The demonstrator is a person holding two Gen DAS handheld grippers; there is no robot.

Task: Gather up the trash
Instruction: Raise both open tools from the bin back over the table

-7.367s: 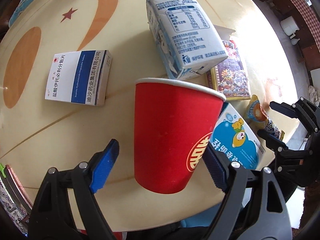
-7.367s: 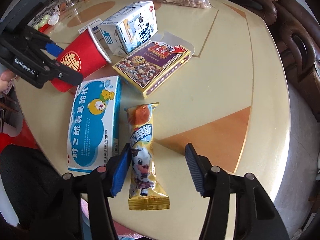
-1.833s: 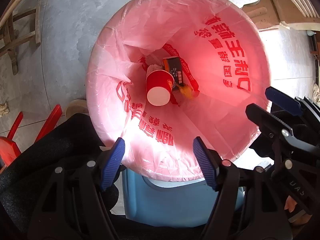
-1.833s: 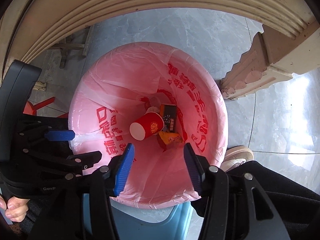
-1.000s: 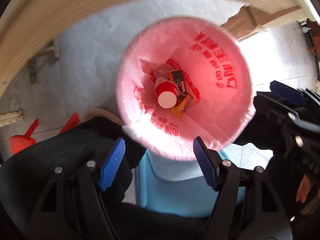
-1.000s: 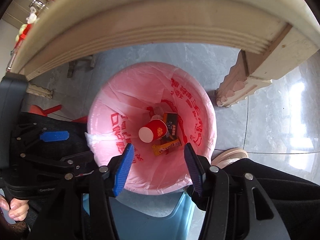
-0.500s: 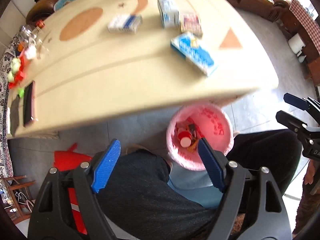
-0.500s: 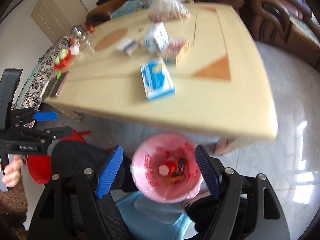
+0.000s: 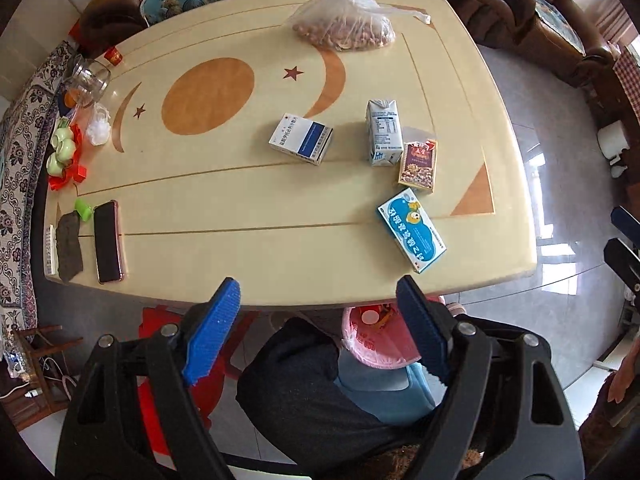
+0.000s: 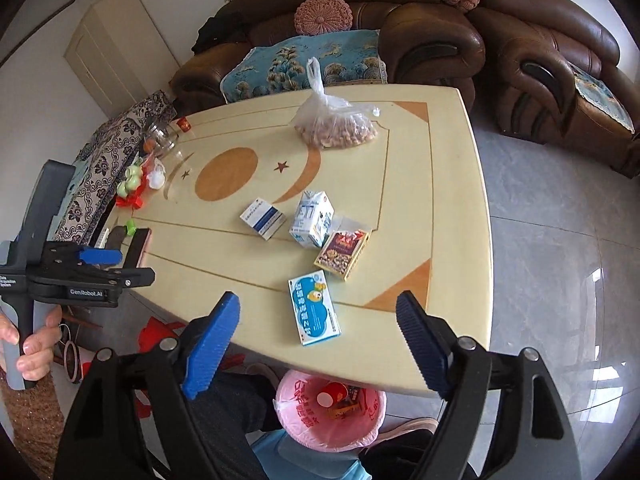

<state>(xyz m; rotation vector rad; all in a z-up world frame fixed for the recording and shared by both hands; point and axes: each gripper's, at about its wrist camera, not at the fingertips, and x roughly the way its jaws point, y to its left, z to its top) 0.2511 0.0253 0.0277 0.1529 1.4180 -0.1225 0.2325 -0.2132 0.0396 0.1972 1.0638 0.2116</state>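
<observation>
1. The blue cartoon medicine box [image 10: 314, 309] lies flat at the counter's [image 10: 440, 200] near edge, long axis running away from the viewer.
2. It sits ahead of and below the right tongs [image 10: 318, 344], the nearer pair.
3. Right tongs are opening, empty.
4. Left tongs [image 9: 316, 330] are spread wide, empty.
5. The pink-lined trash bin [image 10: 372, 428] stands under the counter edge.

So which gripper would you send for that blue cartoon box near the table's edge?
Probably the right gripper. Its jaws are opening with nothing between them, and the blue cartoon box lies just ahead, centred between its fingers. From the left gripper, also empty, the same box sits off toward the right side.
</observation>
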